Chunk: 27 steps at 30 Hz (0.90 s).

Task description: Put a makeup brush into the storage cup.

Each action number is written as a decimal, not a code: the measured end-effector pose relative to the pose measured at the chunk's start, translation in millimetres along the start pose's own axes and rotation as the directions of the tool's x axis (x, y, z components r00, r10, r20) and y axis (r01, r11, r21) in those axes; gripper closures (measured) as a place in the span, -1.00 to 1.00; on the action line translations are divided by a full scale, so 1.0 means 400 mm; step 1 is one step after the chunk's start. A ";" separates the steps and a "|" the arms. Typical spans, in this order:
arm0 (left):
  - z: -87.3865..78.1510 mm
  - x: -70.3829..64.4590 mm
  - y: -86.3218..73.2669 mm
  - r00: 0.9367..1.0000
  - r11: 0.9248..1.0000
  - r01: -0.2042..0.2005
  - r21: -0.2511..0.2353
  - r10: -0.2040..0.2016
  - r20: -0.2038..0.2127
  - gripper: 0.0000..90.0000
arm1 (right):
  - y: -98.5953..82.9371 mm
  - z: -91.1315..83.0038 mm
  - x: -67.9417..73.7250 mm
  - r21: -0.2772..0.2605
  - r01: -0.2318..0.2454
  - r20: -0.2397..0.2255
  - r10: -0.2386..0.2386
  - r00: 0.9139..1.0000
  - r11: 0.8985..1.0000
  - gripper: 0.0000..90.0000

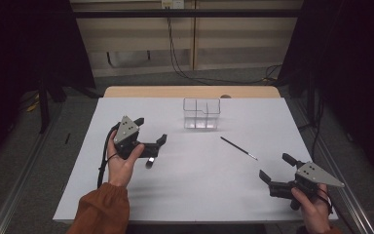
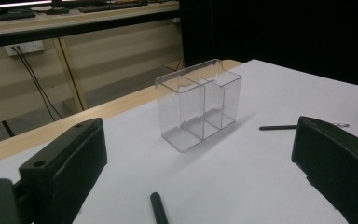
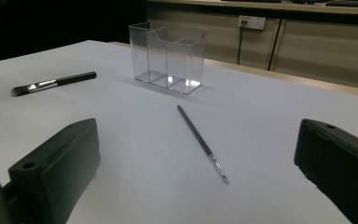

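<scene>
here both the left gripper (image 1: 152,132) and right gripper (image 1: 275,169) gape wide and empty; the thin brush (image 1: 238,147) looks light, stiff and roll-prone, best pinched mid-handle.

Open surface (image 1: 195,190) is lying between both tongs. Only the thin brush (image 1: 238,148) is crossing the way toward the clear organizer (image 1: 201,113), which is standing at the far edge; a thicker brush (image 3: 53,83) is lying left.
</scene>
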<state>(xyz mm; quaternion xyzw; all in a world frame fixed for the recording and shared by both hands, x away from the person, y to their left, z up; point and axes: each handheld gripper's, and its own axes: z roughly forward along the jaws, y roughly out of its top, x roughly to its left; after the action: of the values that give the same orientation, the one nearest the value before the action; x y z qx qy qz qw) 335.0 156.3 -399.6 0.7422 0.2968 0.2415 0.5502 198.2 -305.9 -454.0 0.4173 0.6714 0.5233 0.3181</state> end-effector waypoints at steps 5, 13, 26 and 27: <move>0.014 0.012 0.003 1.000 1.000 0.015 0.002 -0.015 -0.010 -0.93 | 0.000 0.000 0.000 0.003 -0.001 0.002 0.001 1.000 1.000 -1.00; 0.049 0.031 -0.011 1.000 0.998 0.025 0.053 -0.025 0.004 -0.93 | -0.001 0.000 -0.001 0.003 0.000 0.002 0.000 1.000 1.000 -1.00; 0.072 0.050 0.001 0.999 0.988 0.025 0.154 -0.019 -0.039 -0.90 | 0.000 0.001 0.000 0.003 -0.004 0.004 0.004 1.000 1.000 -1.00; 0.075 0.050 0.005 0.999 0.985 0.018 0.174 -0.009 -0.047 -0.91 | -0.001 0.001 -0.001 0.006 -0.001 0.002 0.001 1.000 1.000 -1.00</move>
<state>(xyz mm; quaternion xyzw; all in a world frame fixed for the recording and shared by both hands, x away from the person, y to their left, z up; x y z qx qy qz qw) 370.1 150.0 -405.4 0.7798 0.3344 0.2278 0.4777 198.4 -306.2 -454.4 0.4192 0.6724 0.5211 0.3172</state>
